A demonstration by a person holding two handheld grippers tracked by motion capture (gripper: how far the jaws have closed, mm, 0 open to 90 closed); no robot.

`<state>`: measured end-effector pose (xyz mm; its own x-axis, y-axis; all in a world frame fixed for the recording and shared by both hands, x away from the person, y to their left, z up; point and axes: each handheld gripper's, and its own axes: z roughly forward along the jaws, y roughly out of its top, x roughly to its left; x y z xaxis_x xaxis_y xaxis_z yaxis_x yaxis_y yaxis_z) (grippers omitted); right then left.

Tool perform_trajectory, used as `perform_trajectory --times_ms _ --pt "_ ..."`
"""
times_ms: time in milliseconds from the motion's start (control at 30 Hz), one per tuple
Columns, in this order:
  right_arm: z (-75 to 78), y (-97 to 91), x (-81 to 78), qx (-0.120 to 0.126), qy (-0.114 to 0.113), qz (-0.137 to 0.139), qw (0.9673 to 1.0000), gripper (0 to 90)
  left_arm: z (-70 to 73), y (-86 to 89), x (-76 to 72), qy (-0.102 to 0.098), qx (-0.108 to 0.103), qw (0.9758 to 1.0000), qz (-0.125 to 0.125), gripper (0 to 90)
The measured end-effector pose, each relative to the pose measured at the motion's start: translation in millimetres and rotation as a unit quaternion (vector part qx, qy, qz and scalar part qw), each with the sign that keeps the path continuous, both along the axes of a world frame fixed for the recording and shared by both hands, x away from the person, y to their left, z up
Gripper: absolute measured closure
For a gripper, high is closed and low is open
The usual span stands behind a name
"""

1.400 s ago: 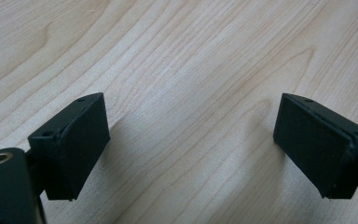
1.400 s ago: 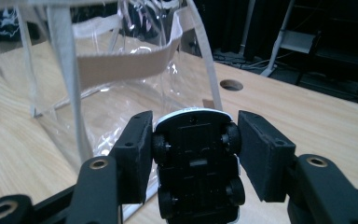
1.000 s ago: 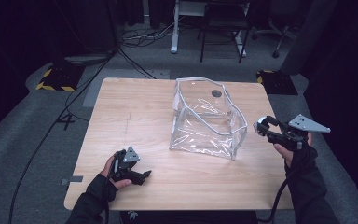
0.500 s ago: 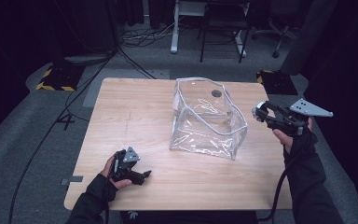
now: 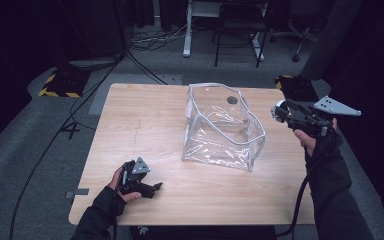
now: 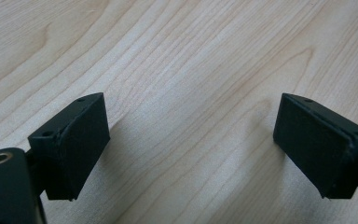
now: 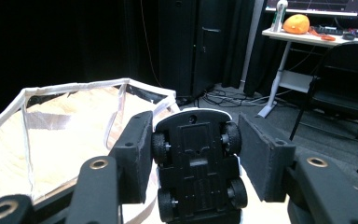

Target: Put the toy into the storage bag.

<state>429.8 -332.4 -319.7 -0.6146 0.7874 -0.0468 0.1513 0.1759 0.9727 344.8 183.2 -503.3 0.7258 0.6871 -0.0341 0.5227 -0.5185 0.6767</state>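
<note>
Between right tool (image 7: 193, 161) pads (underside up): toy car (image 7: 196, 163)

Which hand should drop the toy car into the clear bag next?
Right. The right gripper is shut on the toy car, underside toward its camera, raised beside the clear bag near its open rim. The left gripper sits open and empty on the table, far from the bag.

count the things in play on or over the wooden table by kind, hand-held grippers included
clear plastic open-top bag with white trim: 1
small toy car with black underside, held wheels toward the camera: 1
black two-jaw grippers: 2, left gripper and right gripper
total: 4
</note>
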Motion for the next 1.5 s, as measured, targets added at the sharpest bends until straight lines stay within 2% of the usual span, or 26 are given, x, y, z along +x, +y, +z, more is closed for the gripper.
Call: perform_trajectory --times_ms 333,433,600,767,1100,1300,1500 --pt "13.4 8.4 3.6 -0.012 -0.006 0.008 0.9999 48.0 0.0 0.0 0.0 0.0 0.0 1.0 0.0 10.8" --pt "19.3 14.6 5.1 -0.004 -0.008 0.018 0.9998 48.0 0.0 0.0 0.0 0.0 0.0 1.0 0.0 10.8" --pt "23.7 27.1 8.4 -0.015 -0.006 0.027 0.9995 47.9 0.0 0.0 0.0 0.0 0.0 1.0 0.0 10.8" --pt "26.7 40.3 10.4 -0.016 -0.007 0.046 0.9988 47.9 0.0 0.0 0.0 0.0 0.0 1.0 0.0 10.8" --pt "27.4 63.9 18.1 -0.02 0.002 0.07 0.9973 47.9 0.0 0.0 0.0 0.0 0.0 1.0 0.0 10.8" --pt "25.8 76.0 21.0 -0.034 0.006 0.082 0.996 47.9 0.0 0.0 0.0 0.0 0.0 1.0 0.0 10.8" --pt "24.3 87.5 24.3 -0.035 0.011 0.091 0.9952 47.9 0.4 0.5 0.5 0.002 0.003 1.0 -0.003 10.7"
